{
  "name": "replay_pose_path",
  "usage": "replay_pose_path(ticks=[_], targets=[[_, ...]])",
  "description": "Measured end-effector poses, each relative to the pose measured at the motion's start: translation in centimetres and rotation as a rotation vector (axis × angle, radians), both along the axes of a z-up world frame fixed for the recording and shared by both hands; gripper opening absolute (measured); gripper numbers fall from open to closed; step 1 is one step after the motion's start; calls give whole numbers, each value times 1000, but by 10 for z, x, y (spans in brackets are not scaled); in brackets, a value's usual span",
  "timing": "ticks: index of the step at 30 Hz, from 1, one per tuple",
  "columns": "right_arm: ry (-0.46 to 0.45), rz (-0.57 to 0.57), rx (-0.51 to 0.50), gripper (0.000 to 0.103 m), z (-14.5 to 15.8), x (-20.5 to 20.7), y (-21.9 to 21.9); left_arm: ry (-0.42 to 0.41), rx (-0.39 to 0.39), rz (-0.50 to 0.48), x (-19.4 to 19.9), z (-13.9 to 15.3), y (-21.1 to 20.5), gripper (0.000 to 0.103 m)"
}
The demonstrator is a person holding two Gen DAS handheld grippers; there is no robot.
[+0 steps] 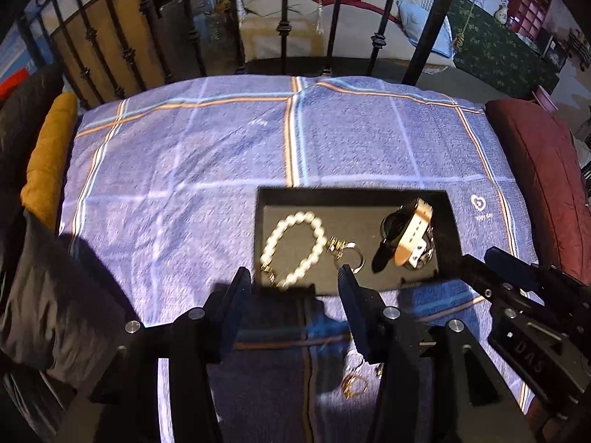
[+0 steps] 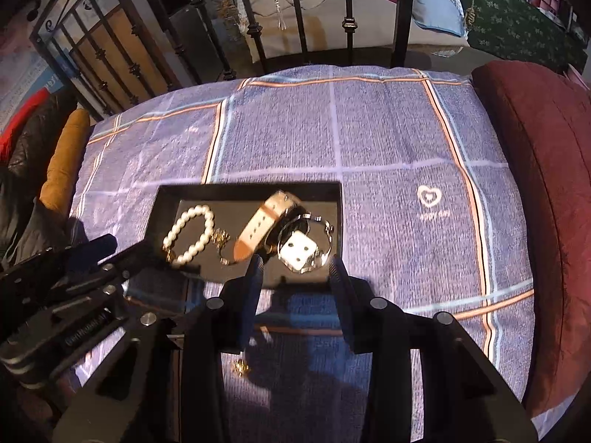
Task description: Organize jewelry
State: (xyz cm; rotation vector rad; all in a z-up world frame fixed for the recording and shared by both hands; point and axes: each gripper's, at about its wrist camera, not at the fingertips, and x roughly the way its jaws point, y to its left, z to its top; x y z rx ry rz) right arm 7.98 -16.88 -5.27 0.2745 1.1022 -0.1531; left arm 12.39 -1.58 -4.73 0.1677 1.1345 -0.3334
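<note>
Nearest the left wrist camera, small gold rings (image 1: 354, 384) are lying on the checked bedspread (image 1: 221, 155) between the left gripper (image 1: 295, 277) fingers, which are standing apart with nothing in them; the right wrist view is showing only one gold piece (image 2: 241, 367) low between its own fingers. The right gripper (image 2: 295, 262) is hanging with its jaws apart and empty over the near edge of the black tray (image 2: 243, 186). Inside the tray, a pearl bracelet (image 1: 291, 247) is lying on the left and a watch (image 2: 266, 221) on the right. Only the right view is showing the white dice-like piece (image 2: 299, 253) clearly. Farther off, a dark red cushion (image 2: 535, 192) is lying beside the bedspread.
</note>
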Motion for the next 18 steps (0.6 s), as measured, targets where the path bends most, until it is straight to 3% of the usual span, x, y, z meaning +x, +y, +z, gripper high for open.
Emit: replay_pose_path(ticks=[10, 12, 18], targets=[[109, 99, 74, 38, -35, -51, 34, 99, -5, -62, -56, -29, 8, 48], [123, 99, 74, 38, -40, -55, 37, 114, 21, -69, -64, -39, 7, 48], [136, 93, 92, 38, -47, -58, 32, 147, -1, -86, -72, -55, 10, 48]])
